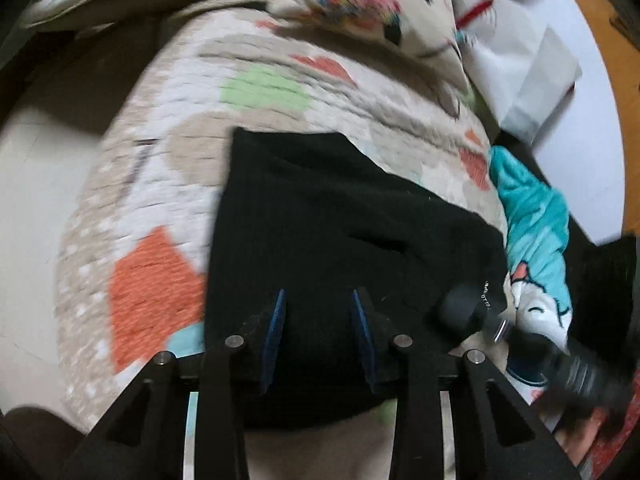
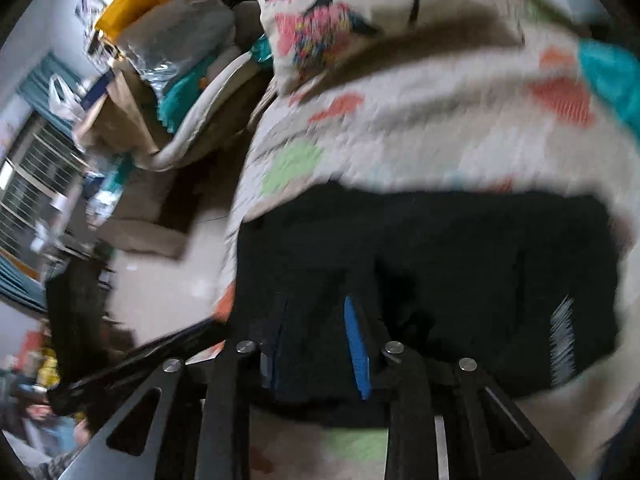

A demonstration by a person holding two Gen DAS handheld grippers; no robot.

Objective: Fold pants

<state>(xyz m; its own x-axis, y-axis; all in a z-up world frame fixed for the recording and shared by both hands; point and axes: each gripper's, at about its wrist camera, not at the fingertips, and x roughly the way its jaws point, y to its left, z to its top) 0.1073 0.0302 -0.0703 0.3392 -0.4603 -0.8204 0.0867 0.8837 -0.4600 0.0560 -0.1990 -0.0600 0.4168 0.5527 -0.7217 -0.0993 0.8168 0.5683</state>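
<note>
On the patchwork quilt (image 1: 160, 168), both the left gripper (image 1: 319, 300) and right gripper (image 2: 316, 308) are hovering part-open over black pants (image 1: 320, 220), gripping nothing; a careless nudge could be undoing the fold.

Black ribbed knit pants (image 1: 340, 216), dark all over, with a pale striped tag (image 2: 562, 340) on one edge. Under them a cream quilted bedspread (image 1: 160, 168) scattered with orange, pale-green and beige patches. A cream pillow (image 1: 360, 4) shows pink and black print. There's a teal plush blanket (image 1: 532, 216), and blue pads line black gripper fingers (image 1: 276, 332).
</note>
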